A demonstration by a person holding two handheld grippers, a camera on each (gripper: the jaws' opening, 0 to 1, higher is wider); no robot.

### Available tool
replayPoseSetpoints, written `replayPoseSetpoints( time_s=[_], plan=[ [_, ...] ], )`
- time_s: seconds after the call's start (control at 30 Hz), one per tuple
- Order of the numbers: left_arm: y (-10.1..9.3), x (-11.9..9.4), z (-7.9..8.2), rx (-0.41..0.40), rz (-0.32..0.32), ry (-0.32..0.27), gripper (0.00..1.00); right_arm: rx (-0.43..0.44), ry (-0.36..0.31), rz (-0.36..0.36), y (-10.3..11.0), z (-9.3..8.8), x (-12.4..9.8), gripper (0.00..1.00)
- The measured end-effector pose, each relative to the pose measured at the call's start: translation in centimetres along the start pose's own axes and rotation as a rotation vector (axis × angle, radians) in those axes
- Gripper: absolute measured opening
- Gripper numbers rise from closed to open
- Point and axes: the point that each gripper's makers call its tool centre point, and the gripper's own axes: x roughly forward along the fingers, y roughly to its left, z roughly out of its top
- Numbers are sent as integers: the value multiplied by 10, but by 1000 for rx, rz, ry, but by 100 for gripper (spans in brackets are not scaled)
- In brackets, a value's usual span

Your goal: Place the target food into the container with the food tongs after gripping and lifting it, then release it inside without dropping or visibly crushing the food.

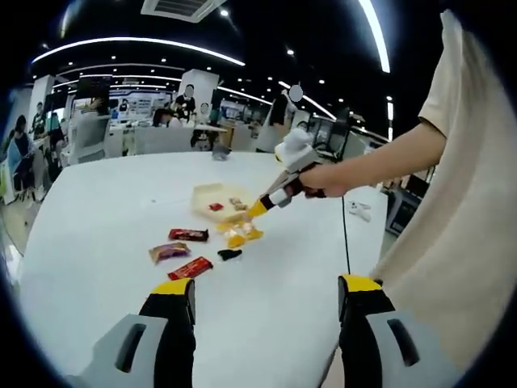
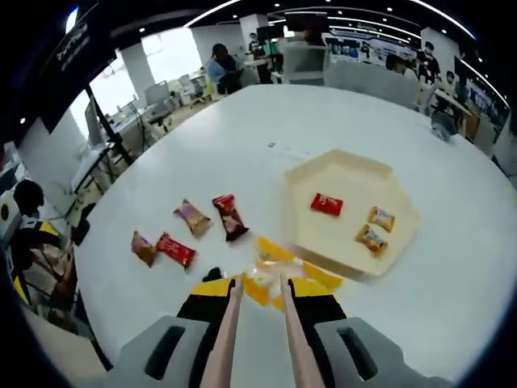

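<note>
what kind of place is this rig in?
Likely an open-plan office or lab: ceiling light strips, desks with monitors, people seated in the background, and a big white table.

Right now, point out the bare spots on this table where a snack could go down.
Free: the wide white table beyond the tray's far rim, and the stretch to the tray's right. Inside the tray, the part away from its red packet and two small snacks is bare. Crowded: the wrappers left of the tray and the yellow packets at the tongs, held by the right gripper.
</note>
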Motion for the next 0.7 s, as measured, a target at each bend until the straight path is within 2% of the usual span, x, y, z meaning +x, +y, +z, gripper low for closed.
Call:
replayPoseSetpoints(
  time_s=[0.13, 0.3, 0.43, 0.7],
  plan=[
    [0, 0, -6, -7, 6, 7, 72, 3, 7, -9, -2, -1, 2, 26],
    [2, -5, -2, -40, 15, -16, 72, 6, 4, -22, -6, -1, 5, 26],
    [3, -5, -4, -40, 13, -5, 72, 15, 8, -27, -7, -3, 6, 25],
    [0, 0, -4, -27, 5, 10, 71, 50, 13, -87, -26, -8, 9, 26]
  ],
)
